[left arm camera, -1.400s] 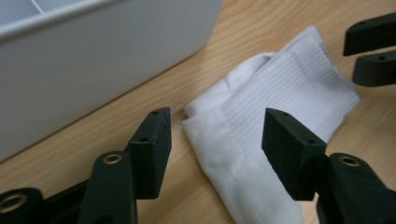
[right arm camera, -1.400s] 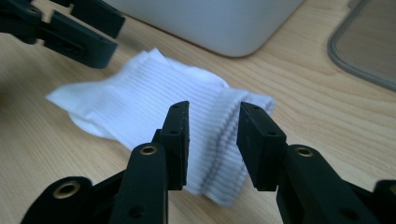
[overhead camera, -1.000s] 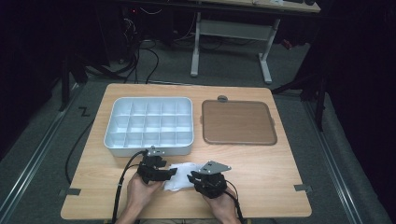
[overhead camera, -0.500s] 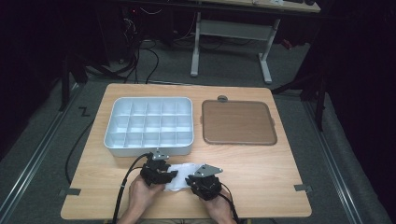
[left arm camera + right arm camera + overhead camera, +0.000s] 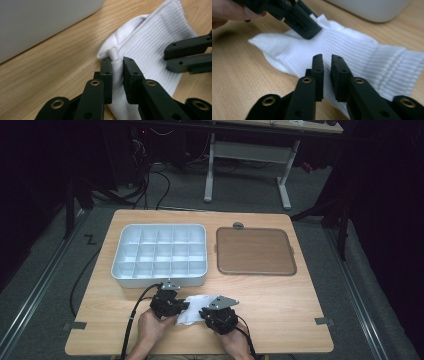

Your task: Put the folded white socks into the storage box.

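Two grippers work at the near edge of the wooden counter (image 5: 280, 300) in the high view, each held by one hand of the person. The left gripper (image 5: 172, 306) and the right gripper (image 5: 212, 312) point toward each other, and a white sock (image 5: 196, 306) lies between them on the counter, touching both. Behind them stands a pale grey tray (image 5: 120, 260) with many small compartments, and to its right lies a flat brown lid or mat (image 5: 255, 251). A small grey round thing (image 5: 238, 225) sits just behind the brown piece.

In the left gripper view, the left gripper (image 5: 117, 67) has just been closing, and its jaws now pinch a raised fold of the white sock (image 5: 147, 42) between the pads. The sock is ribbed and lies flat on the wood, near the wall of the tray (image 5: 37, 22). The tips of the right gripper (image 5: 190, 56) rest on the sock at the right side.

In the right gripper view, the right gripper (image 5: 327, 65) has also just been closing; its jaws stand almost together with a narrow gap, directly over the sock (image 5: 352, 50). I cannot tell if the pads already catch the cloth. The left gripper (image 5: 299, 22) presses on the far edge of the sock, with a hand (image 5: 229, 11) behind it.
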The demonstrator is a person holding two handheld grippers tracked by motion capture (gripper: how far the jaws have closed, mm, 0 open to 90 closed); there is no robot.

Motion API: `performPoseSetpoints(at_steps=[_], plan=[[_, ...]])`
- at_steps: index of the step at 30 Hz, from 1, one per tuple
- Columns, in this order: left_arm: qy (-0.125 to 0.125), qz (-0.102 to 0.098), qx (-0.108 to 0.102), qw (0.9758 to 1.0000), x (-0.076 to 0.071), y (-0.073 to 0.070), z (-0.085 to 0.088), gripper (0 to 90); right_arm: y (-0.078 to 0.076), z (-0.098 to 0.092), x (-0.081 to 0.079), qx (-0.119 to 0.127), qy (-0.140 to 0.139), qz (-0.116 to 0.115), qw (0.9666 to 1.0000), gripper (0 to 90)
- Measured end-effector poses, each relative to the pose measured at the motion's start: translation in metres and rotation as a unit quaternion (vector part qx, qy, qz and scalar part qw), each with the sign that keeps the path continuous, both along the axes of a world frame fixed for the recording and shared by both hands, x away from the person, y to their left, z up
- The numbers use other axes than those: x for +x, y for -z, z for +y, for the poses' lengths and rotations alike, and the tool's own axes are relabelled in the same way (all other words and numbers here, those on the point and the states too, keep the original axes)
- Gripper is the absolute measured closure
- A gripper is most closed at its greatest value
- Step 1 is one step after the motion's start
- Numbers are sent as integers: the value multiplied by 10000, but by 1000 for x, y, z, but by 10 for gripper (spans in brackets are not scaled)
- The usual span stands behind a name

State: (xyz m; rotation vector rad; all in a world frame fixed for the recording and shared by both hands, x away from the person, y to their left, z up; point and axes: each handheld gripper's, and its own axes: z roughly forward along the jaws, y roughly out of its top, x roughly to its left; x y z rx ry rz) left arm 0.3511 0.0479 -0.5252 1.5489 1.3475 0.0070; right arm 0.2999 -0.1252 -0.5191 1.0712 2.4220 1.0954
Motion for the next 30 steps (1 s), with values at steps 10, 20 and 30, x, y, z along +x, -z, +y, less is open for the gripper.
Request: performPoseSetpoints(at_steps=[10,20,30], plan=[[16,59,-292,9996,-3,-8,7,807,3,2,1,-142,-52,38,9999,900],[32,92,-782,9969,-6,-24,15,811,5,10,2,-206,-193,56,9996,900],[59,143,-1137,9934,-9,-33,20,815,6,17,10,-83,-332,212,9992,900]])
